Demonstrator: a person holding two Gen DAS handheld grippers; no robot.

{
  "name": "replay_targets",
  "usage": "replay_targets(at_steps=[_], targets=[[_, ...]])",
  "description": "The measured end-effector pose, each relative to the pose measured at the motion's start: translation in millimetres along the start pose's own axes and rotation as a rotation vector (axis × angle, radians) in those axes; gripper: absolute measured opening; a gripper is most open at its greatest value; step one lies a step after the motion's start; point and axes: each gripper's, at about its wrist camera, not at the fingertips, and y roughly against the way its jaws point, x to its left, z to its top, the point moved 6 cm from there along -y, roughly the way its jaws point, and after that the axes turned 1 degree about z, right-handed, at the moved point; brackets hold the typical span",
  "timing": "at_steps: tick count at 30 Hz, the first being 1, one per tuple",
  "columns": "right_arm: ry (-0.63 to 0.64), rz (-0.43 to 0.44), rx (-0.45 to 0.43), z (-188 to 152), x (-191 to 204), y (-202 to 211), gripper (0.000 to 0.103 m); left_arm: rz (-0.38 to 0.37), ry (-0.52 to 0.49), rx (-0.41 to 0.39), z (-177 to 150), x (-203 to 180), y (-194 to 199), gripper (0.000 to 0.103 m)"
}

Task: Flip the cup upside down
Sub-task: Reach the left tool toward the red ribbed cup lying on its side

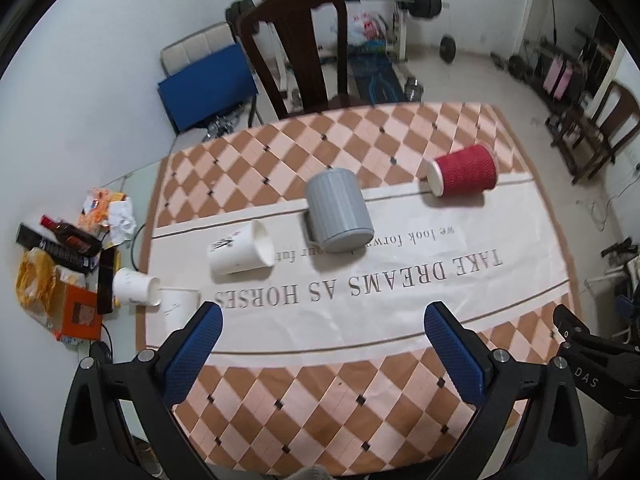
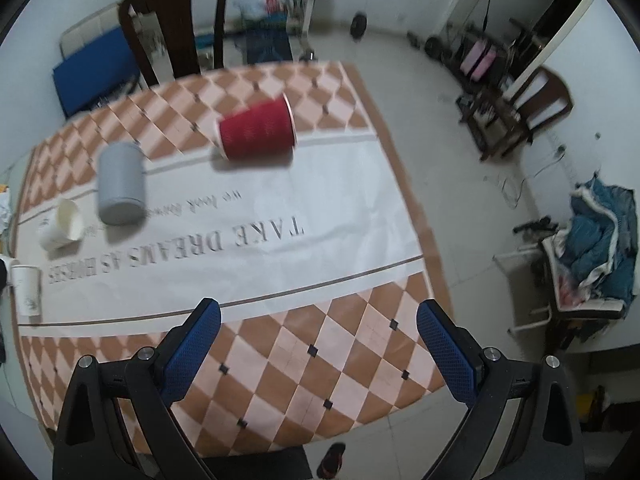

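Both claws, left [image 1: 324,312] and right [image 2: 318,308], gape apart, textured blue pads. Ribbed grey mug [image 1: 340,212] sideways; red cup [image 1: 464,176] beside. Only left view shows clutter [image 1: 64,264].

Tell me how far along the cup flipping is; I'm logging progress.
Possibly one done: the grey cup seems to stand mouth-down. Nothing is in hand: left gripper and right gripper are open, short of the cups. Left: red cup and white cup lie sideways.
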Motion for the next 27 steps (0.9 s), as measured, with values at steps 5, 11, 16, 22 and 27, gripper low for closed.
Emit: replay_targets(at_steps=[5,11,16,22,27], targets=[[0.003,0.018,0.121,20.6,-19.2,-80.7,0.091,-0.001,-0.090,0.067,33.9,-44.9,-51.1,0.103],[0.000,0.027,0.219,48.6,-42.1,-153.3,0.087,-0.019,-0.238,0.081,81.1,-99.4,-99.7,0.103],[-0.011,0.033,0.269,67.5,-56.4,-188.5,0.087,-0.031,-0.388,0.068,114.0,-138.9,-128.9,0.101],[-0.006,0.024,0.304,88.9,-63.9,-216.6,0.087,-0.033,-0.670,0.076,132.6,-185.9,-166.6,0.101],[-0.011,0.023,0.322,101.1,-71.1,-232.7,0.087,-0.023,-0.832,0.117,136.8,-216.6,-203.3,0.100]])
